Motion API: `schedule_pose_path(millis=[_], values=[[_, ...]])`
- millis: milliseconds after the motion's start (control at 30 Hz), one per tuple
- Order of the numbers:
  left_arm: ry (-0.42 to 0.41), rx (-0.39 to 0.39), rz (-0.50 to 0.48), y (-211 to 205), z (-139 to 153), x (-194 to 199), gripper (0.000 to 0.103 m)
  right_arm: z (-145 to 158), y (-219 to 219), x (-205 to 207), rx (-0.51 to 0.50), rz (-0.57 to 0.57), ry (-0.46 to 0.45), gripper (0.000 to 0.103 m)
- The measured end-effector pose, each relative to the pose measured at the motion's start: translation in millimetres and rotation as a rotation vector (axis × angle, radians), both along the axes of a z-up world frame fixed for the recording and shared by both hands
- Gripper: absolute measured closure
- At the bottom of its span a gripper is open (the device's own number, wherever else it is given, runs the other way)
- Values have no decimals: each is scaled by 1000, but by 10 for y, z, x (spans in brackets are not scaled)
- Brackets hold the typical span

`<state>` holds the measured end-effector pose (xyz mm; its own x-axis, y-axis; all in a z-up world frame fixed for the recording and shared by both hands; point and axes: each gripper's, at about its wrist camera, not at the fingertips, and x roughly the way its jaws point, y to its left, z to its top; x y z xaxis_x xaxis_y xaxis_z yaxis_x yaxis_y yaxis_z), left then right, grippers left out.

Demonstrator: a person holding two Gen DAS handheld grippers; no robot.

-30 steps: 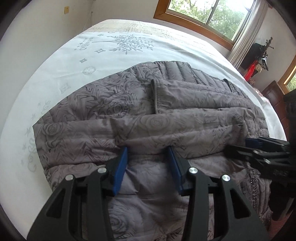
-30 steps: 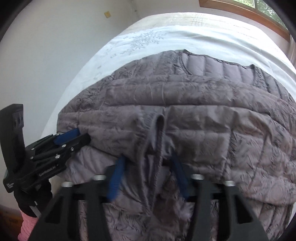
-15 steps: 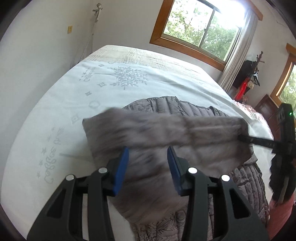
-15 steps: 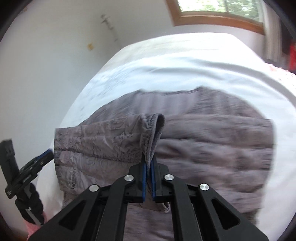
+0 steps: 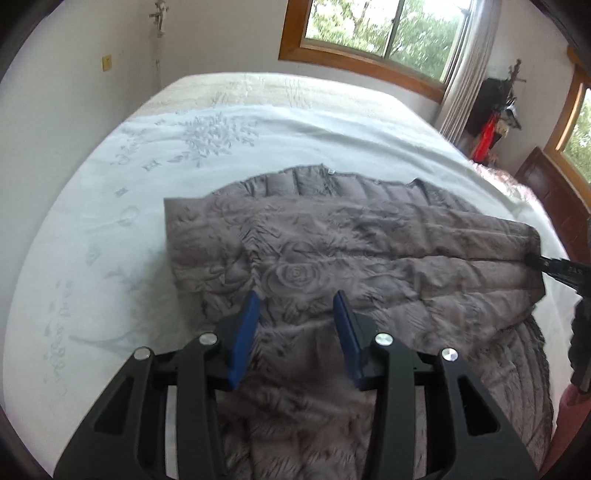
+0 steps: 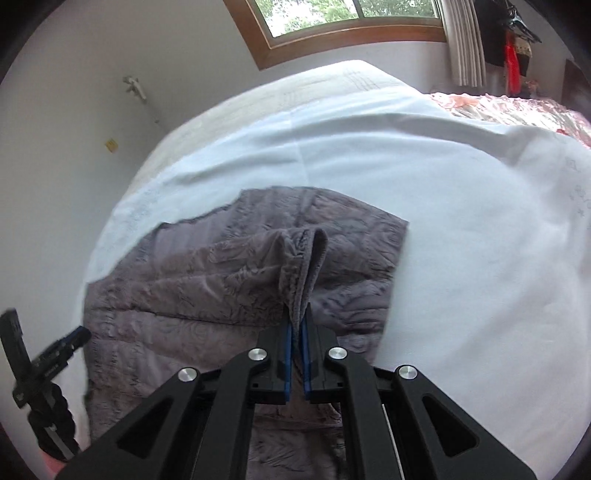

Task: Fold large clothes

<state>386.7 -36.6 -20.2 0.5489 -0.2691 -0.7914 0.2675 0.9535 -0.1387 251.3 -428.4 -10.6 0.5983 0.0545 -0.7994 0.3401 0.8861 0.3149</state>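
A grey quilted jacket with a rose pattern [image 5: 351, 251] lies on the white bed sheet [image 5: 110, 206], its lower part doubled over toward the collar. My left gripper [image 5: 295, 314] is open, its blue pads wide apart just above the folded cloth, holding nothing. My right gripper [image 6: 295, 328] is shut on a pinched ridge of the jacket's edge [image 6: 306, 258], lifted off the bed. The right gripper shows at the far right of the left wrist view [image 5: 554, 266], at the fold's corner. The left gripper shows at the lower left of the right wrist view [image 6: 55, 354].
The bed fills both views, with a white wall [image 5: 55, 92] along its left side. A wood-framed window [image 5: 376, 33] and curtain [image 5: 465, 74] are beyond the bed's far end. A pink patterned cover [image 6: 517, 107] lies at the far right.
The right gripper shut on the jacket's edge and carried it up and over toward the collar, folding the jacket. The left gripper stayed open and rose along with it.
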Motion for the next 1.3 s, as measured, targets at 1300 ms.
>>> schedule_pose_path(millis=[1300], values=[[-16,-12,-75,-836,-388,158,63,-375,736,265,-242,89,58,74]])
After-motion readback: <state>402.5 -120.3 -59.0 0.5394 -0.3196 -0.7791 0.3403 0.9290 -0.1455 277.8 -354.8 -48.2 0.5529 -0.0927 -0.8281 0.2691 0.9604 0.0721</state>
